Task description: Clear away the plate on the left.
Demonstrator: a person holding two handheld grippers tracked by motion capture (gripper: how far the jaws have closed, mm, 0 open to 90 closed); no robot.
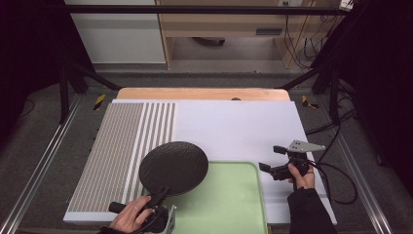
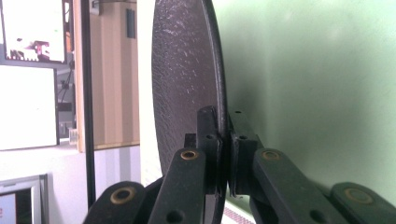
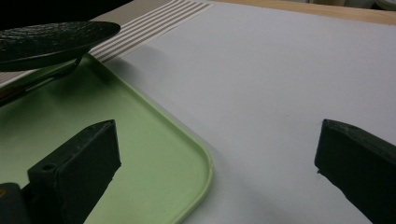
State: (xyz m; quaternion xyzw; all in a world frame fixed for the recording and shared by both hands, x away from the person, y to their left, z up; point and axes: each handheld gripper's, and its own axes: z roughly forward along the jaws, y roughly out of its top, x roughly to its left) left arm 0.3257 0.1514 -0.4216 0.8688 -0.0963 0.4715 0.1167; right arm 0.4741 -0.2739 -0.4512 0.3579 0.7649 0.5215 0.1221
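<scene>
Nearest me, my left gripper (image 1: 158, 197) is clamped on the rim of the black round plate (image 1: 173, 168). In the left gripper view the two jaws pinch the plate's (image 2: 187, 84) edge from both sides, and the plate stands edge-on between them, its pebbled face to the left.

From above, the plate hangs over the near-left corner of the green tray (image 1: 234, 204) — part above the tray, part above the striped mat (image 1: 122, 146). In the right gripper view it (image 3: 51, 42) rides clear above the tray (image 3: 154, 135), a gap showing beneath it. What I can see of the tray holds nothing.

My right gripper (image 1: 272, 163) hovers over the white board (image 1: 234, 126), just beside the tray's right edge. Its jaws are spread wide and hold nothing; between them lie the tray's rounded corner and bare white board (image 3: 261, 93).

The left gripper view alone gives the grip up close, with the green tray (image 2: 317, 84) as backdrop. Beyond the white board, the high view adds the wooden table edge (image 1: 204, 93), then grey floor (image 1: 44, 126).
</scene>
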